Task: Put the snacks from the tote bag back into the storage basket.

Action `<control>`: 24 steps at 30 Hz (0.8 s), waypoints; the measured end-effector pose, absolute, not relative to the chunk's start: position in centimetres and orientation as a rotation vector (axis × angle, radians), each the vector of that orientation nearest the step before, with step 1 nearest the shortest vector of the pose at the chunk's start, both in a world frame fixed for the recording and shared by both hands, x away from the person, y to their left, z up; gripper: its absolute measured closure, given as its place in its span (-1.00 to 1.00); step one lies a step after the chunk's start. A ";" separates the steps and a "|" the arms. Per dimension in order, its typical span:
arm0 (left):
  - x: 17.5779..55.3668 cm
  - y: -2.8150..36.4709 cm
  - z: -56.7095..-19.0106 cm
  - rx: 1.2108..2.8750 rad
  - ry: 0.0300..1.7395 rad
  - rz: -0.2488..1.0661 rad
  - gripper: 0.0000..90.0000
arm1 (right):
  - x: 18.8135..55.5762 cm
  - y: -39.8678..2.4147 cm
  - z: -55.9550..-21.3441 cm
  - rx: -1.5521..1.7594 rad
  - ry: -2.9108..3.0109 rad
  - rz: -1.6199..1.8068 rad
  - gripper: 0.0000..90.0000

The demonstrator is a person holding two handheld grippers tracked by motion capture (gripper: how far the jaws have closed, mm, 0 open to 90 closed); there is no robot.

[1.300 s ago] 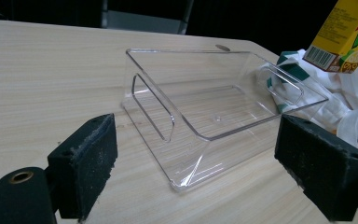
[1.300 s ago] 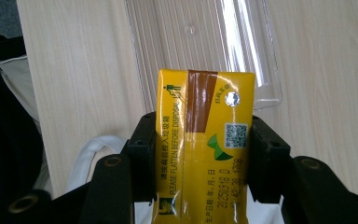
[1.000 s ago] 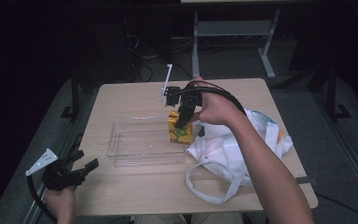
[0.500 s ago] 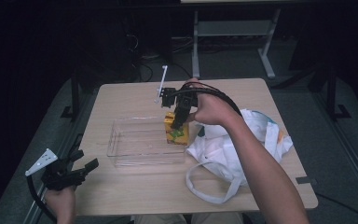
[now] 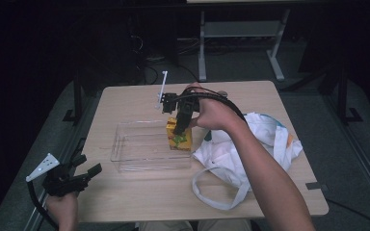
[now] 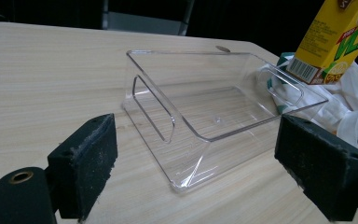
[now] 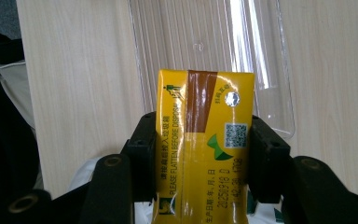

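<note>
My right gripper (image 7: pixel 200 154) jaws clamp the yellow carton (image 7: pixel 203 149) between them, above the clear bin (image 5: pixel 147 147); my left gripper (image 6: pixel 214 172) gapes empty.

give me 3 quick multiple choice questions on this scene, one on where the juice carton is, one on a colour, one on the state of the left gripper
1. Where is the juice carton?
A. lying flat in the middle of the clear tray
B. held by the right gripper at the clear tray's end nearest the white bag
C. on the floor

2. What is the carton's main colour?
A. yellow
B. blue
C. white

3. What state is the left gripper in?
A. shut on the tray
B. shut on the bag
C. open, holding nothing

Answers:
1 B: the right gripper view shows both jaws pressed on the carton's sides, above the tray's end.
2 A: its faces are yellow, with a brown stripe and green marks.
3 C: the left gripper view shows its jaws wide apart with bare table between them.
</note>
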State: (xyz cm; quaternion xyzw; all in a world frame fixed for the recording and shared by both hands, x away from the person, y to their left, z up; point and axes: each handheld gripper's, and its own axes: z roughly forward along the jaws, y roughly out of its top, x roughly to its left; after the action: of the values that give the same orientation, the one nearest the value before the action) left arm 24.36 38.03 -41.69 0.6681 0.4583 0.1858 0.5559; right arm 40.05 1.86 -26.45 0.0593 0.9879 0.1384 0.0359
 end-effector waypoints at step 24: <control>24.3 38.0 -41.7 1.573 1.085 0.437 -0.72 | 40.4 2.7 -28.2 0.172 3.054 0.427 0.16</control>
State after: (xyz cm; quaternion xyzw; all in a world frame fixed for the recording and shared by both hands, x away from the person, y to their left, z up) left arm 24.34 38.00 -41.68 0.6665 0.4597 0.1852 0.5569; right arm 40.44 2.74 -28.25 0.0557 0.9885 0.1382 0.0265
